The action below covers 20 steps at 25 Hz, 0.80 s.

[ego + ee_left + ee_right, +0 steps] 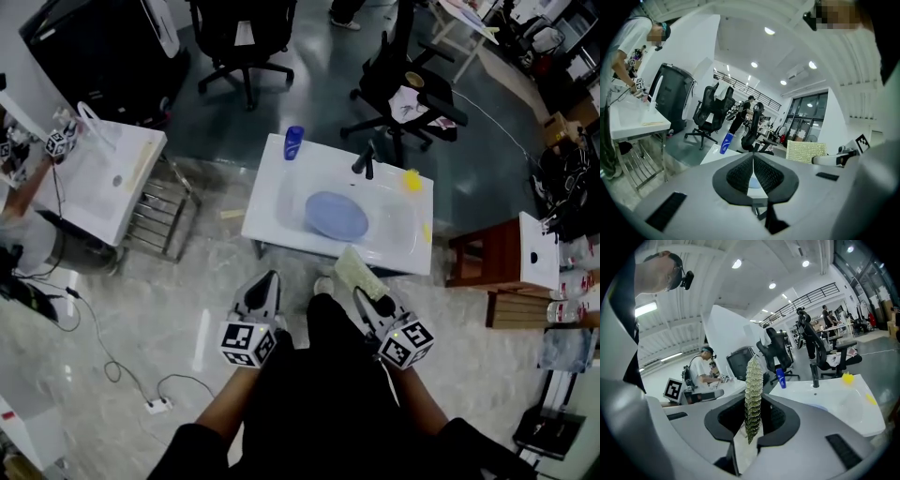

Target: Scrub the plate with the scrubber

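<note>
Head view: blue plate lying in white sink, well apart from both tongs. Right tongs clamped on scrubber; left tongs closed, empty. Step judged: approach, scrubbing not begun. Next: bring scrubber flat onto plate.

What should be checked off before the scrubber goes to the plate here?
1. Scrubber gripped: ok, right gripper is shut on it, edge-on.
2. Left gripper free: ok, shut with nothing between its jaws.
3. Plate in place: ok, lying flat in the sink.
4. Grippers at the plate: not ok, both are short of the sink's near edge.
5. Way to the plate clear: ok, faucet and blue bottle stand at the far rim.
6. Plate wet or soaped: cannot tell.
</note>
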### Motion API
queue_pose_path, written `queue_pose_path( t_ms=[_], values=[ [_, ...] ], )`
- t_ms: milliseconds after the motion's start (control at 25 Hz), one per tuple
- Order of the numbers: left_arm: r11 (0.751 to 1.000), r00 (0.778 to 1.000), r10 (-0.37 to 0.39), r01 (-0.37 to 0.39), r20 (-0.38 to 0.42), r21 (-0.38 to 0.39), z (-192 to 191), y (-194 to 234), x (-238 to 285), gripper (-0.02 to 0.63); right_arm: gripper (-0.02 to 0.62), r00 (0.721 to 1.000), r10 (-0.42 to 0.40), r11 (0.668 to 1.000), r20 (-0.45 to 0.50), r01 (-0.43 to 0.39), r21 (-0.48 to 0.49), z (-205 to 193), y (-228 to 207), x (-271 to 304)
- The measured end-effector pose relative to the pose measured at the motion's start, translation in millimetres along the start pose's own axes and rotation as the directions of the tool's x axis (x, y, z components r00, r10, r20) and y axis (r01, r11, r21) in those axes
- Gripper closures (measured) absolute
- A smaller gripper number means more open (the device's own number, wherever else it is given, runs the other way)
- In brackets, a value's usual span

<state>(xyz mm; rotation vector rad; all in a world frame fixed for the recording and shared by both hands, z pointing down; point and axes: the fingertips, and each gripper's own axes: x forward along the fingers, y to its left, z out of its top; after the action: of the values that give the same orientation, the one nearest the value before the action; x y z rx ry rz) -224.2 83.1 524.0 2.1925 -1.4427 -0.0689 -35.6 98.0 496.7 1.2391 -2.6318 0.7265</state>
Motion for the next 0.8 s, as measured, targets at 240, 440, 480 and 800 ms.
queue_pose_path(
  t_ms=[240, 440, 480, 800],
  values=[
    [0.999, 0.999, 0.05, -0.049, -0.012, 0.013, -1, 2, 34, 0.601, 0.534, 0.999, 0.05, 0.998, -0.001, -0.05, 0.027, 14, -36, 25],
    [0.994, 0.994, 0.109, -0.11, -0.031, -0.01, -4, 3, 71, 0.601, 0.534, 0.997, 0.08, 0.994, -0.019, -0.078, 0.077, 29, -67, 47],
    [0.993, 0.993, 0.115, -0.115, -0.04, -0.009, -4, 2, 80, 0.601, 0.534, 0.996, 0.086, 0.993, -0.023, -0.084, 0.077, 33, -74, 53],
    [0.982, 0.972, 0.189, -0.183, -0.14, 0.056, -15, 6, 152, 0.601, 0.532, 0.985, 0.157, 0.985, -0.077, -0.15, 0.084, 47, -134, 85]
  ],
)
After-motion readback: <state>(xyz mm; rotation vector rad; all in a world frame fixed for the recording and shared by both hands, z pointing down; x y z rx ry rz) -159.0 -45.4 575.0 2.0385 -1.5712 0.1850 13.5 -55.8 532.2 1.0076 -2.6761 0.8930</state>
